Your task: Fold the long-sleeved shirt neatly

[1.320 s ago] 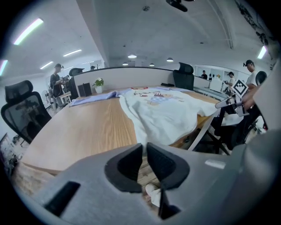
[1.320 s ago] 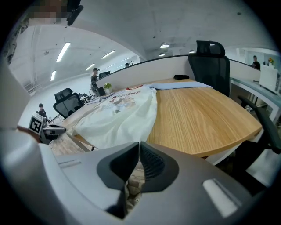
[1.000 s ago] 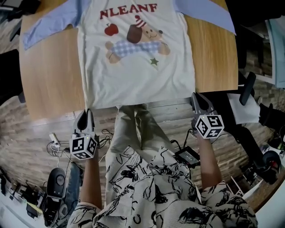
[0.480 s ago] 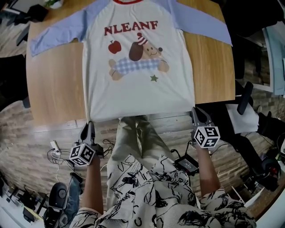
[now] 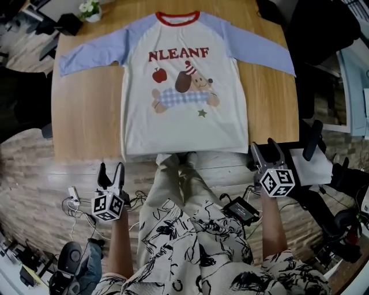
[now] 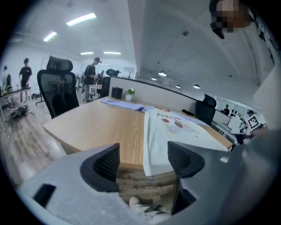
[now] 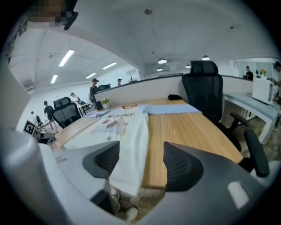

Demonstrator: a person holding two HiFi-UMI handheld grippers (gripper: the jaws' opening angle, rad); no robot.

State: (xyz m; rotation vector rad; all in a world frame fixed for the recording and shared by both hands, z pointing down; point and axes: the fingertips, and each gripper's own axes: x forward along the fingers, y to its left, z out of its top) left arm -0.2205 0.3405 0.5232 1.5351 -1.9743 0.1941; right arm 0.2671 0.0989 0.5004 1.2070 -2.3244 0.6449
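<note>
The long-sleeved shirt [image 5: 184,86] lies flat on the wooden table [image 5: 86,127] with red "NLEANF" readable across the chest. Its long axis runs near to far, collar far and hem at the near edge, seemingly hanging slightly over it. The blue sleeves spread left and right, leaving bare wood on both sides, while the left gripper [image 5: 111,173] and right gripper [image 5: 266,151] hover just off the hem's corners, jaws wide after just opening, nothing between their pads.

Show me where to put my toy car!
Bare table lies left of the shirt, nearer than the left sleeve, and right of it, nearer than the right sleeve. The middle is all shirt; a plant crowds the far-left corner.
</note>
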